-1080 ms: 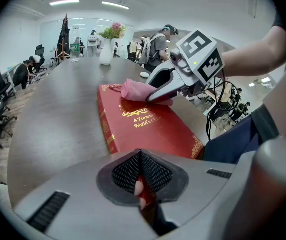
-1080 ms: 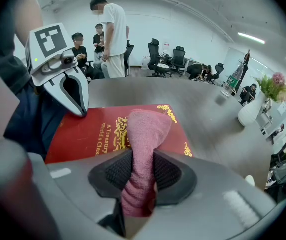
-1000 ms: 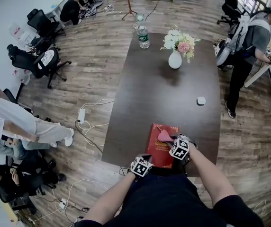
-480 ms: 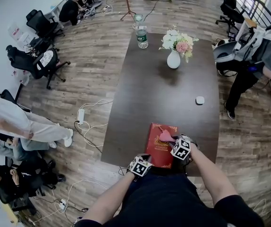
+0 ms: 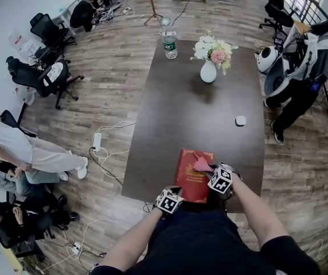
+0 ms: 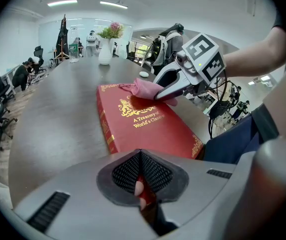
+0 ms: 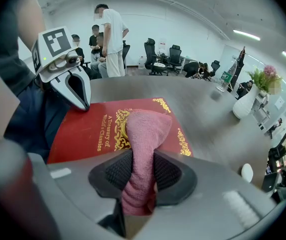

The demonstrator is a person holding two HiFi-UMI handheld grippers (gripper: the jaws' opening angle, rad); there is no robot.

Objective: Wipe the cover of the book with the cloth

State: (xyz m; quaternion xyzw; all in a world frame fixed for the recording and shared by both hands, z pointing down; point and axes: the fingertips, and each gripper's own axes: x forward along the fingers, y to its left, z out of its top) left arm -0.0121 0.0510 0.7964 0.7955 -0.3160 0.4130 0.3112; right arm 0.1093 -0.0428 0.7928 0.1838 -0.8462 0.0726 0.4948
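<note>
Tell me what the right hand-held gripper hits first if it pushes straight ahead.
The cloth in the right hand-held gripper lies on the book; pushed on, it would likely meet that red cover first, though depth is unclear.

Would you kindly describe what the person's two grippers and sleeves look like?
Both the left gripper and the right gripper have silver-grey bodies, dark textured jaw pads and a white cube printed with black square markers. The person wears black short sleeves.

Bright, even overhead lighting; dark fisheye edges.
</note>
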